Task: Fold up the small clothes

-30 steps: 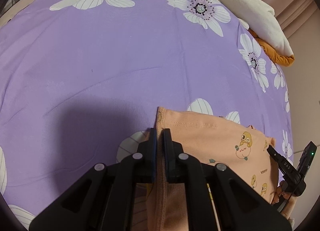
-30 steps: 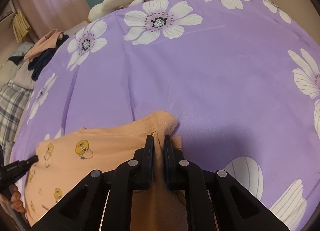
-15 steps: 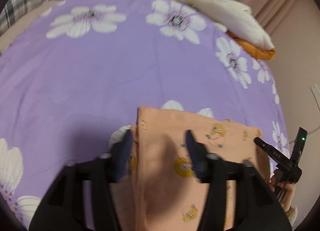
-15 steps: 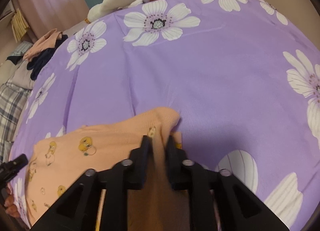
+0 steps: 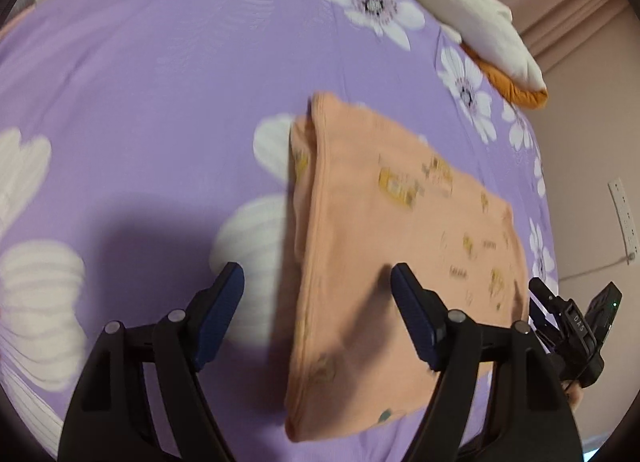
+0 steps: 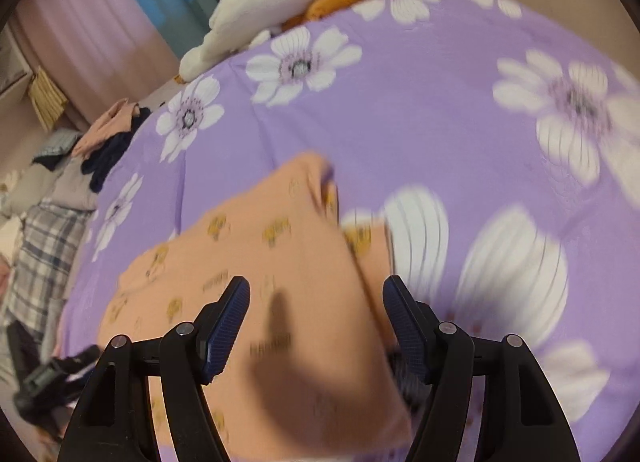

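left gripper (image 5: 316,294) wide open, holding nothing | right gripper (image 6: 316,302) same, jaws spread over cloth | orange shirt (image 5: 392,246) lying folded flat on purple sheet (image 5: 140,82), probably let go so the fold stays

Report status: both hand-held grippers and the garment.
Left hand-held gripper open, right hand-held gripper open. Folded peach cartoon-print cotton garment lies flat on purple floral bedsheet. Nothing in the way.
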### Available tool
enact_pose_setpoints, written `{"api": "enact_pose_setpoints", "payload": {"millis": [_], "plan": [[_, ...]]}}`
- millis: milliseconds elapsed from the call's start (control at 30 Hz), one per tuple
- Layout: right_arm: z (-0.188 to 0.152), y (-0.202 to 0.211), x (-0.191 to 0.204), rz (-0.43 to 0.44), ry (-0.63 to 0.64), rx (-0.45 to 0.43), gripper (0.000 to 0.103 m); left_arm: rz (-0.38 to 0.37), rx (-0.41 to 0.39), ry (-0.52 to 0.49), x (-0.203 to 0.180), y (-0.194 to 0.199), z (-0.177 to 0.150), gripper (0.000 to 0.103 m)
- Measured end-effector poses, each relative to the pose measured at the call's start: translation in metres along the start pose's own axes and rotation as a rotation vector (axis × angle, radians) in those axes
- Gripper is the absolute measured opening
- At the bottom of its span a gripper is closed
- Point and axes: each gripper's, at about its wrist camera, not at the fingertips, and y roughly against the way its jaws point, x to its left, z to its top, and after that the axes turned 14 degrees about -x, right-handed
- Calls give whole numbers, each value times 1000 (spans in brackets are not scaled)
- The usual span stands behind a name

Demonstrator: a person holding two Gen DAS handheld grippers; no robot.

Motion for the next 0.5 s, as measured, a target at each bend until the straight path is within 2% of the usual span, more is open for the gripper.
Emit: {"api": "enact_pose_setpoints", "payload": {"millis": [100,200,300,367,500], "plan": [[-13,4,-5,7,-38,21,68,-8,-17,0,-1,2,-5,75],[-20,7,-3,-9,-23,27,68,-82,11,35,0,-2,-6,74],[-27,6,-6,31,-64,52,68,-135,33,95,4,-7,-10,70],[-32,3,-6,60,-83,66,68,-160,45,105,3,-8,-12,61],[-35,2,-1,64,-69,57,69,-183,61,132,1,-14,-14,42]]}}
